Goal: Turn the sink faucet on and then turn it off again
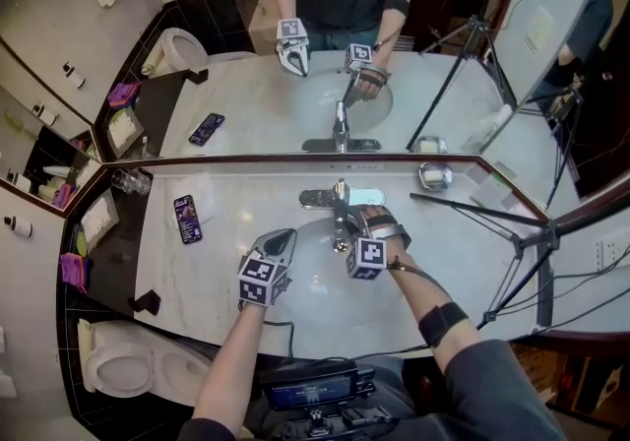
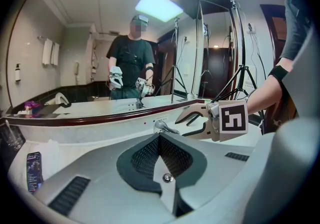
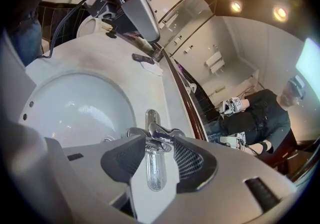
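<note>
Slips could be caused if the faucet handle point(image 3: 159, 133), fixed at the back of the sink point(image 1: 313, 270) in the bench point(image 1: 226, 232) and seen between the wide-open jaws of the right claw point(image 1: 346, 228), is squeezed crookedly, while the left claw point(image 1: 283, 237) is shut and empty nearby.

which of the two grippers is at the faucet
The right gripper: its jaws stand apart around the faucet lever. The left gripper is shut, empty, away from it.

Faucet point(image 1: 340, 201) ahead — tripod point(image 1: 544, 232) right, phone point(image 1: 187, 219) left
</note>
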Available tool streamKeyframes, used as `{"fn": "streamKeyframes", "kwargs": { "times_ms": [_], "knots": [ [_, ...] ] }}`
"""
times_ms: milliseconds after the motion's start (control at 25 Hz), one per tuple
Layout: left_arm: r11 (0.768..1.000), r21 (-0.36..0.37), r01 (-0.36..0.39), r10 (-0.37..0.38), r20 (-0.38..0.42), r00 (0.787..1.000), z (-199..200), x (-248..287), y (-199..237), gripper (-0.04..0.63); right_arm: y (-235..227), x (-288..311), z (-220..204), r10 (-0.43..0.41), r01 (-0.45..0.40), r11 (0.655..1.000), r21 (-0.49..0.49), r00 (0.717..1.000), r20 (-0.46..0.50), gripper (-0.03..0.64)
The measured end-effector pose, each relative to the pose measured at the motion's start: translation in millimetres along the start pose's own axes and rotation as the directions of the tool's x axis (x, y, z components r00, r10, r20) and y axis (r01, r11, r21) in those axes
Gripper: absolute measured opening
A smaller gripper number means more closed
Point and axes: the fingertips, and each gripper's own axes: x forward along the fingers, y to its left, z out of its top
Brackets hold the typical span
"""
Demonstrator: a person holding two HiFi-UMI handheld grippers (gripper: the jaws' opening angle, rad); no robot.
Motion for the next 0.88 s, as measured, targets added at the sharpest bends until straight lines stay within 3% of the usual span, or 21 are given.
{"fn": "streamKeyframes", "kwargs": {
  "times_ms": [160, 440, 880],
  "knots": [
    [1.0, 0.002, -0.004, 0.004, -0.007, 1.0, -3, 1, 0, 0.0, 6, 17, 1, 0.017, -0.018, 0.998, -0.06, 1.0, -0.018, 0.204],
    [1.0, 0.006, 0.001, -0.001, 0.002, 1.0, -1, 0, -4, 0.0, 2, 28, 5, 0.025, -0.027, 0.996, -0.084, 0.999, -0.021, 0.21],
    [1.0, 0.007, -0.008, 0.008, -0.013, 1.0, -8, -4, 0, 0.0, -16, 25, 13, 0.03, -0.03, 0.998, -0.057, 1.0, -0.003, 0.212]
  ]
}}
